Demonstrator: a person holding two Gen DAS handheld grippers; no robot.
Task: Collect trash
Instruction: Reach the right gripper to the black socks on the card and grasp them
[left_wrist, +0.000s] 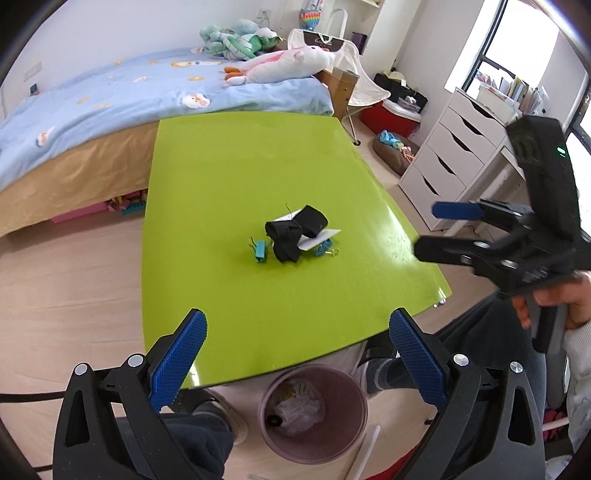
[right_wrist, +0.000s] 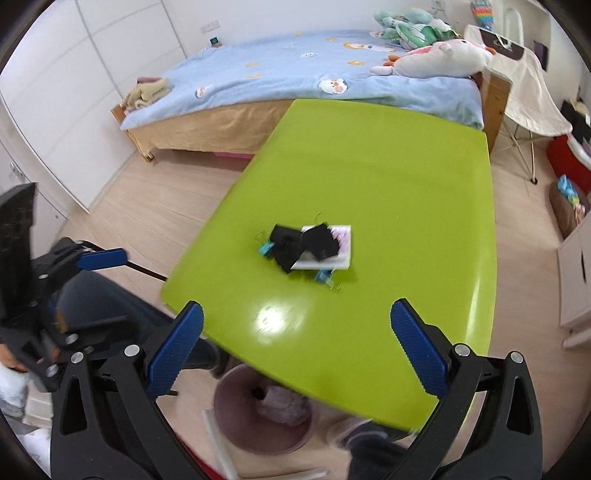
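The trash is a small heap at the centre of the frame: a crumpled black cloth scrap (left_wrist: 295, 232) draped over a flat white paper card (left_wrist: 320, 238), with a teal binder clip (left_wrist: 260, 251) just left of it and another blue clip (left_wrist: 325, 252) peeking out at its lower right. The pile sits mid-way across the glossy lime-green counter (left_wrist: 258, 166), well apart from both claws. Below the near edge, at the bottom centre of the frame, a round mauve waste bin (left_wrist: 354, 417) stands on the floor, already holding crumpled paper, probably placed there so a carry off the edge is short. The left claw (left_wrist: 297, 354) hangs over the near edge, fingers spread wide and empty. The right claw (left_wrist: 439, 229) at the right of the frame is likewise parted and empty, angled toward the heap.
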